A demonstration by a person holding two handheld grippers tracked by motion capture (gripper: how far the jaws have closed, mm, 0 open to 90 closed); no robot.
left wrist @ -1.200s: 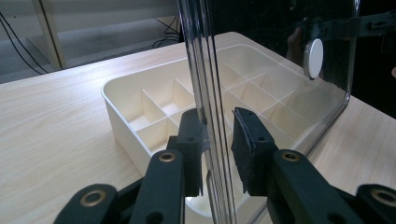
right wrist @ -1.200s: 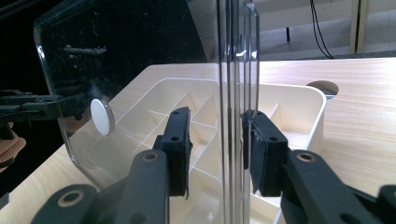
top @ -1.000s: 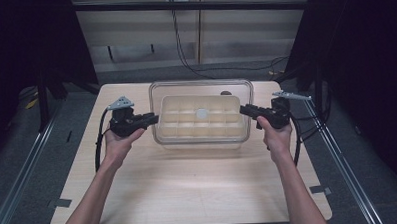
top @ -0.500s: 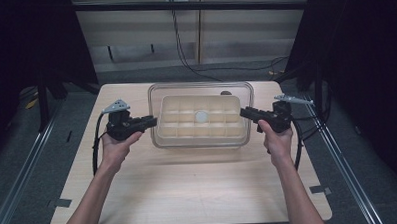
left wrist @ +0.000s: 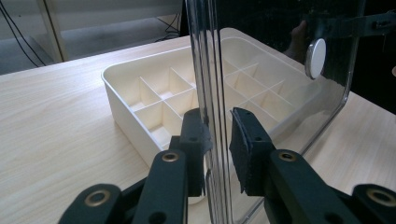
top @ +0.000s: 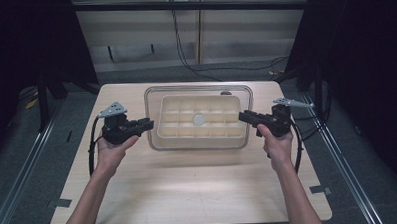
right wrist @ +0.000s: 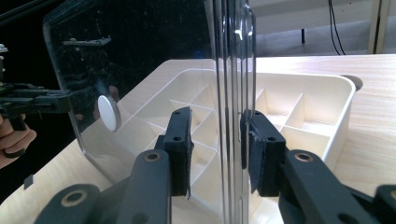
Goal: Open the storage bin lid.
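Observation:
A clear plastic lid (top: pixel 199 144) with a white round knob (top: pixel 199 119) hangs level just above a cream tray (top: pixel 186 105) divided into several compartments. My left gripper (top: pixel 149 124) is shut on the lid's left end, my right gripper (top: pixel 240 115) on its right end. In the left gripper view the lid's rim (left wrist: pixel 212 56) runs upright between the pads of the gripper (left wrist: pixel 217 140), with the tray (left wrist: pixel 154 98) behind. In the right gripper view the lid's rim (right wrist: pixel 231 56) stands between the pads of the gripper (right wrist: pixel 217 126), and the knob (right wrist: pixel 108 113) shows on the lid.
The tray rests on a light wooden table (top: pixel 189 192), with bare wood between it and the near edge. Metal rails run along both sides on the dark floor. Cables hang behind the table's far edge.
The lid and both grippers have drifted slightly toward the near side of the table. Both grips on the lid's ends are unchanged.

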